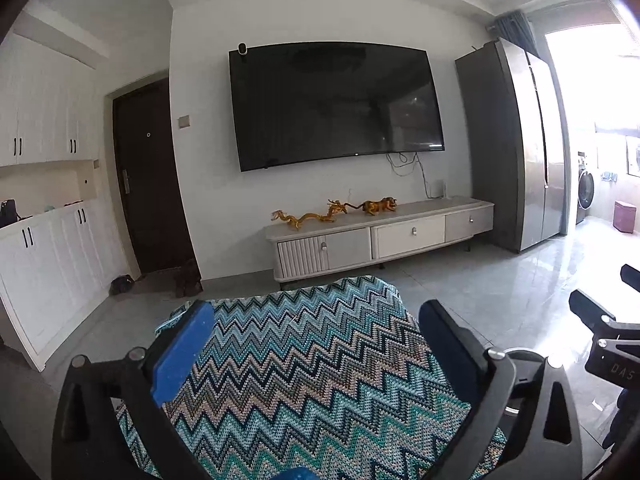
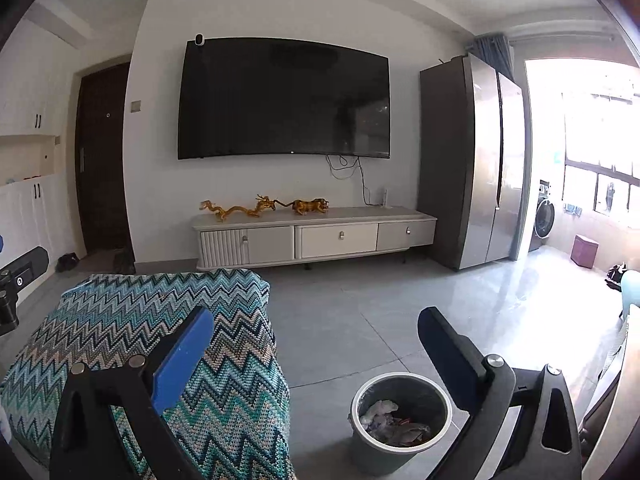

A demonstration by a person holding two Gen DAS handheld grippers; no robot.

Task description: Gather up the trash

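Both grippers, left [image 1: 316, 344] and right [image 2: 316, 344], hang wide open and empty; trash apparently sits collected in the round grey bin [image 2: 401, 412], so the next move calls for finding leftovers.

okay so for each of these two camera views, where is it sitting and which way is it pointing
Left wrist: sits on the left hand-held gripper, open, facing the TV wall over the zigzag blanket; its own blue-padded fingers show, plus the right hand-held gripper at the right edge.
Right wrist: sits on the right gripper, open, facing the same wall above the trash bin, which holds crumpled trash; the left gripper shows at the left edge.
Shared: TV, TV cabinet, fridge, door, blanket.
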